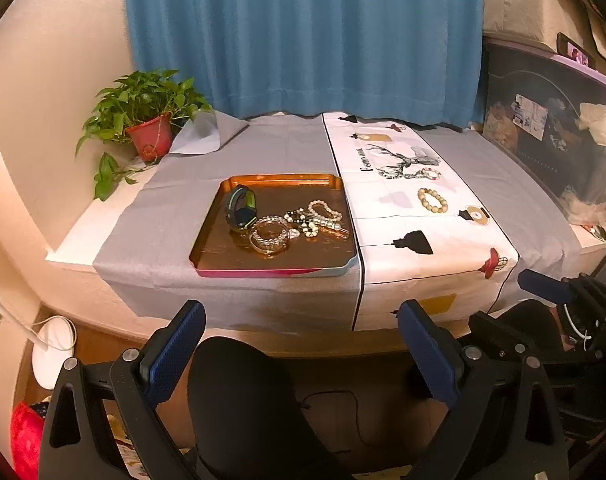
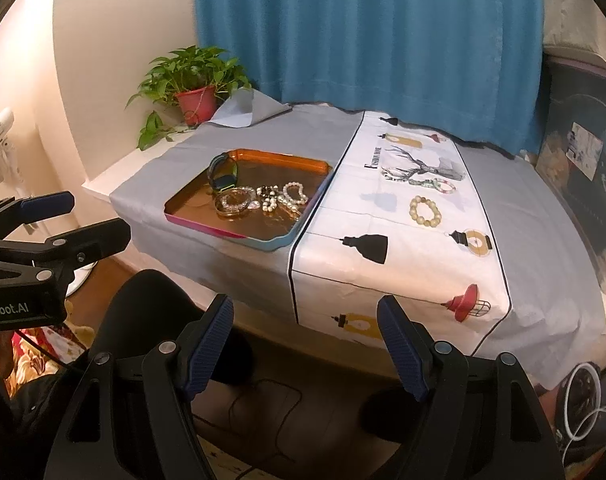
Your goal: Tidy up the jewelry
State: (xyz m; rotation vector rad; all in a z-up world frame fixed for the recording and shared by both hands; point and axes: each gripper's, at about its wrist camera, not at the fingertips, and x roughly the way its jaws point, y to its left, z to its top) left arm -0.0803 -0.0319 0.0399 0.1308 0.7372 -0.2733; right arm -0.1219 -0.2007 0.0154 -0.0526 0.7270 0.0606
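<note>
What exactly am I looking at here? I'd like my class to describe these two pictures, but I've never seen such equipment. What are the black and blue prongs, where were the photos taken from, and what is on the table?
The prongs are the fingers of two hand-held grippers, tools a person squeezes to pick things up. Each carries a wide-angle camera looking along its fingers. One picture comes from the left gripper, the other from the right gripper; each also glimpses the other at its edge. Both are open and hold nothing.

On the grey tablecloth sits a shiny orange metal tray holding a dark watch with a green strap and a heap of bead and pearl bracelets. On the white printed runner beside it lie a cream bead bracelet and a multicoloured bead bracelet. A green plant in a red pot stands at the back.
</note>
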